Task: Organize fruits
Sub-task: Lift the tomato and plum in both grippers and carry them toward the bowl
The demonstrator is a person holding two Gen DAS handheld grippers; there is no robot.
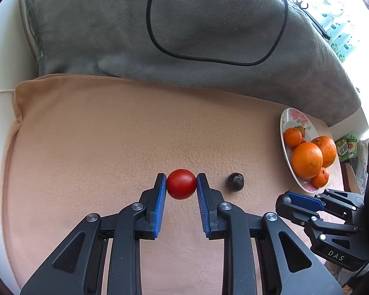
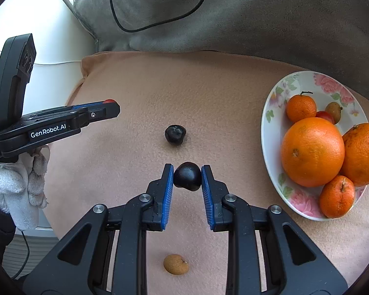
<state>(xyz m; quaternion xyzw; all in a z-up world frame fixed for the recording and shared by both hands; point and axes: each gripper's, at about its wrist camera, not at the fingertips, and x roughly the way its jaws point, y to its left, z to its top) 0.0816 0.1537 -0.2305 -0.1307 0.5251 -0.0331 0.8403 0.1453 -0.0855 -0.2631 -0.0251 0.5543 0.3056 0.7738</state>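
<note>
In the left wrist view my left gripper (image 1: 181, 184) is shut on a small red tomato (image 1: 181, 184), held above the peach cushion (image 1: 110, 147). My right gripper (image 2: 187, 177) is shut on a dark round fruit (image 2: 187, 176). A second dark fruit (image 2: 175, 134) lies on the cushion ahead of it, seen also as the dark fruit (image 1: 235, 182) right of the tomato. A tan round fruit (image 2: 176, 264) lies under the right gripper. The flowered plate (image 2: 273, 113) at right holds several oranges (image 2: 312, 151), a red fruit and a small brownish one.
A grey blanket (image 1: 184, 36) with a black cable (image 1: 233, 61) lies behind the cushion. A gloved hand (image 2: 17, 184) holds the left gripper (image 2: 110, 108) at the left of the right wrist view. The right gripper (image 1: 297, 204) shows at right below the plate (image 1: 286, 123).
</note>
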